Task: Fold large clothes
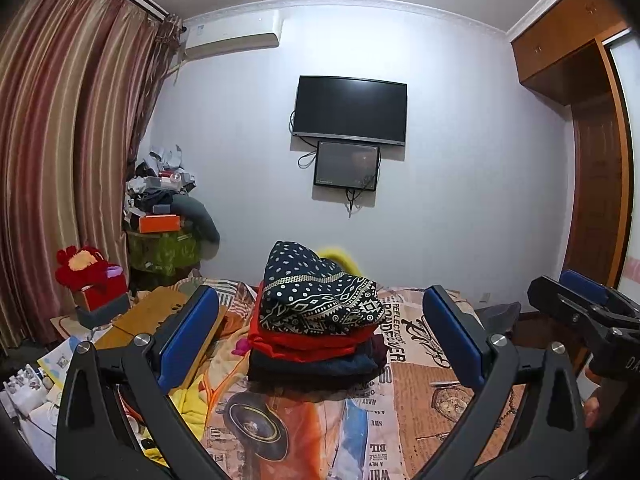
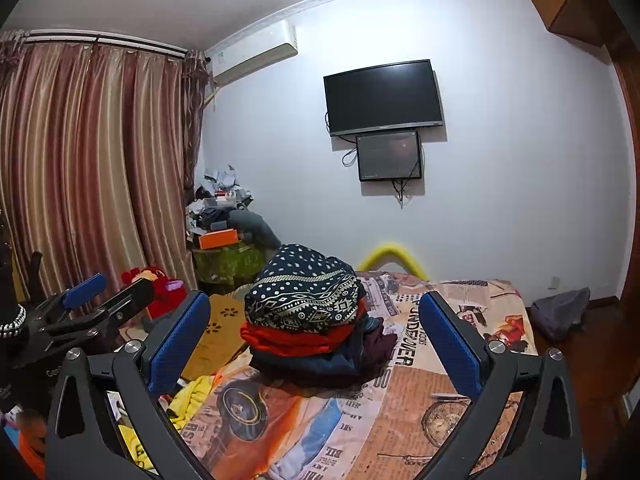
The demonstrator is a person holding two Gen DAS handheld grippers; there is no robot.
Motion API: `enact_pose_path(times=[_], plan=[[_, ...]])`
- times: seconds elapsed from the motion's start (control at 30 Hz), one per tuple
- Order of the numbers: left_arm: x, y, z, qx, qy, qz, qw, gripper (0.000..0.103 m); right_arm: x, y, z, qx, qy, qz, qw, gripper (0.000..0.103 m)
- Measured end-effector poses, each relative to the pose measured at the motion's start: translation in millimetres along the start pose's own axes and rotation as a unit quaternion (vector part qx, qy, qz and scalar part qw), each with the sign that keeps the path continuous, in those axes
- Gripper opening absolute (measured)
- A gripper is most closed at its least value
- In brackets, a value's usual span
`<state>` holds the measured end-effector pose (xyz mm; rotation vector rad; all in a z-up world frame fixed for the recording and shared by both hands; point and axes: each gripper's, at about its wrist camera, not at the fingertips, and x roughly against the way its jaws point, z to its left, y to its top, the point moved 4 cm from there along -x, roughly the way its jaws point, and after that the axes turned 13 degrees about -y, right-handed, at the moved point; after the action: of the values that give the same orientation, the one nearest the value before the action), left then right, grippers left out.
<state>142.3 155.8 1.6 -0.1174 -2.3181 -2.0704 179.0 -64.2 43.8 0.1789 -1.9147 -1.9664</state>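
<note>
A stack of folded clothes [image 1: 316, 320] sits on the bed, with a dark blue patterned garment [image 1: 316, 292] on top, a red one and darker ones under it. It also shows in the right wrist view [image 2: 308, 320]. My left gripper [image 1: 320, 328] is open and empty, held above the bed in front of the stack. My right gripper [image 2: 316, 328] is open and empty too, beside the left one. The right gripper shows at the right edge of the left wrist view [image 1: 580, 300]. The left gripper shows at the left of the right wrist view [image 2: 92, 296].
The bed has a newspaper-print sheet [image 1: 420, 400]. Yellow cloth [image 2: 192, 396] lies at its left edge beside a wooden board [image 2: 224, 332]. A cluttered pile [image 1: 164, 208] and a red plush toy [image 1: 88, 268] stand by the curtain. A wardrobe [image 1: 592, 160] is on the right.
</note>
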Motion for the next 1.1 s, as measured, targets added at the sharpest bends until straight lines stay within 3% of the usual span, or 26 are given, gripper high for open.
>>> enact_pose_path(times=[0.53,1.1], plan=[[0.1,-1.2,-0.5,-0.002,0.002,0.000,1.0000,0.103,0.4,2.2,-3.4,-0.004,0.000,0.003,1.000,0.103],[2.3,0.9,-6.8,-0.016,-0.019,0.002,0.9997,0.103,1.8,3.8,-3.7,-0.009,-0.002,-0.003,1.000,0.103]])
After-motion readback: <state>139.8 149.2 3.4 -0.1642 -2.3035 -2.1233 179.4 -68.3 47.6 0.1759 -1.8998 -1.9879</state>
